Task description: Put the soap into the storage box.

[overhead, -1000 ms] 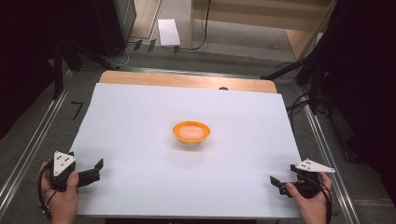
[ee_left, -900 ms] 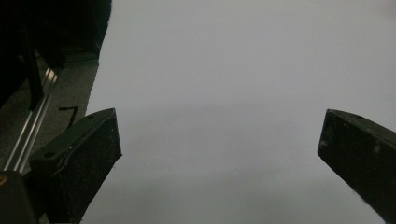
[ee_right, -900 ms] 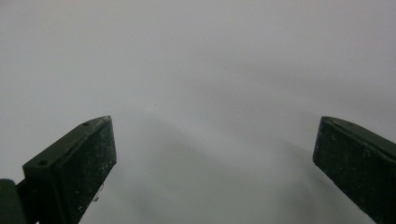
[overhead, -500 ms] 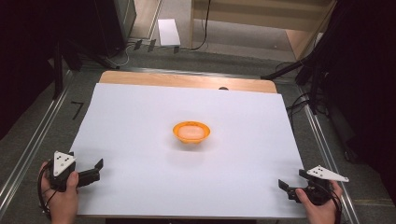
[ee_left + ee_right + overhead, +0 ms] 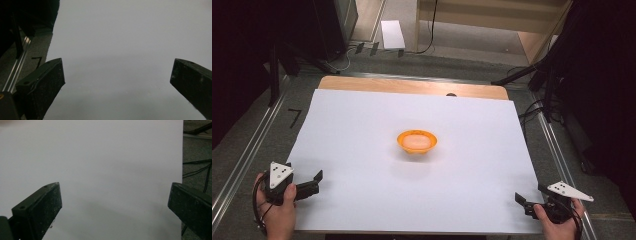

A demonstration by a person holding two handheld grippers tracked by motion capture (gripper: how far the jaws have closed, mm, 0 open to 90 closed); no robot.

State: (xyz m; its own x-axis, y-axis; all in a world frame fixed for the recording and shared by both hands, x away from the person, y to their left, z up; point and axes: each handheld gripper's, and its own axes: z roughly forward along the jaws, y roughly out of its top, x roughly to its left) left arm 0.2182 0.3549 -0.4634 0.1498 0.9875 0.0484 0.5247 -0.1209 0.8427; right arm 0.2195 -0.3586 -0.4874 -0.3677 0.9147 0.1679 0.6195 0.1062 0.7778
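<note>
- Orange bowl [image 5: 416, 141] at mid-counter, on the white sheet [image 5: 362, 125], well apart from both tools.
- Left tool [image 5: 309, 184] and right tool [image 5: 523, 202] at the near corners, jaws wide, holding nothing.
- Best to approach low, straddle the rim, close gently to avoid tipping.

The orange bowl [image 5: 417, 141] is too small to show its contents. Both of the person's forearms are cut off by the high view's bottom edge.
</note>
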